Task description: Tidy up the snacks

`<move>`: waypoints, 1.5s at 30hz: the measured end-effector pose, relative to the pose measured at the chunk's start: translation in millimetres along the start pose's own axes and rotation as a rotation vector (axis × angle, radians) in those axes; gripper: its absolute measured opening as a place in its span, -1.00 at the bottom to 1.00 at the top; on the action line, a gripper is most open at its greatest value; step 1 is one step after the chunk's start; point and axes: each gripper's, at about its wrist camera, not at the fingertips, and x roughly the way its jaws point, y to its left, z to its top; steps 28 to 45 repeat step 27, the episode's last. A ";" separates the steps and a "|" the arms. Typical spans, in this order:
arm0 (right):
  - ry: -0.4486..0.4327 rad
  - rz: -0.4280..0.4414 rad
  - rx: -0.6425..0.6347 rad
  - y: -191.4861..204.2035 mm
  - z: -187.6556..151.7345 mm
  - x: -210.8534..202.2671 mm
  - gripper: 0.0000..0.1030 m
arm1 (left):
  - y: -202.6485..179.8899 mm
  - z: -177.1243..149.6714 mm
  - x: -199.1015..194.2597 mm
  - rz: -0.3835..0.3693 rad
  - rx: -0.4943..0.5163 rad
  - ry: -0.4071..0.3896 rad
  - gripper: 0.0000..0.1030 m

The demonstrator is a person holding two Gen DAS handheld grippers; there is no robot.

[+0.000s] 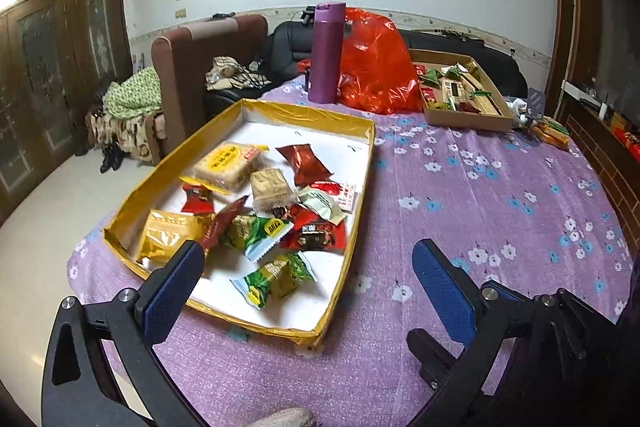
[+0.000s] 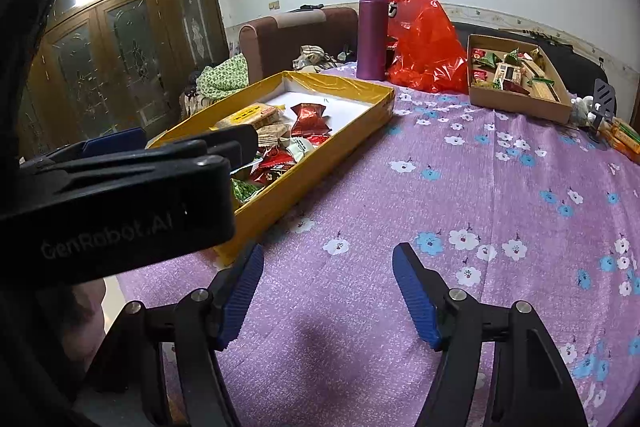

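Observation:
A yellow-walled tray [image 1: 280, 111] with a white floor lies on the purple flowered tablecloth [image 1: 480, 195] and holds several wrapped snacks, among them a pale biscuit pack [image 1: 230, 163], a dark red wrapper [image 1: 304, 163] and a green pack [image 1: 276, 277]. My left gripper [image 1: 308, 263] is open and empty, hovering over the tray's near right corner. My right gripper [image 2: 328, 269] is open and empty above bare cloth, right of the tray [image 2: 344, 83]. The left gripper's body [image 2: 120, 195] fills the left of the right wrist view.
A brown cardboard box [image 1: 468, 119] of more snacks sits at the far right, also in the right wrist view [image 2: 520, 103]. A purple flask [image 1: 326, 51] and red plastic bag [image 1: 376, 67] stand behind the tray. Loose packs [image 1: 554, 133] lie near the table's right edge.

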 end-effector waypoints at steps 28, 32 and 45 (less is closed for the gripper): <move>-0.001 -0.004 -0.030 11.9 -3.6 -5.7 0.35 | 10.5 -2.9 -3.3 -0.093 -0.072 0.055 1.00; -0.001 -0.004 -0.030 11.9 -3.6 -5.7 0.35 | 10.5 -2.9 -3.3 -0.093 -0.072 0.055 1.00; -0.001 -0.004 -0.030 11.9 -3.6 -5.7 0.35 | 10.5 -2.9 -3.3 -0.093 -0.072 0.055 1.00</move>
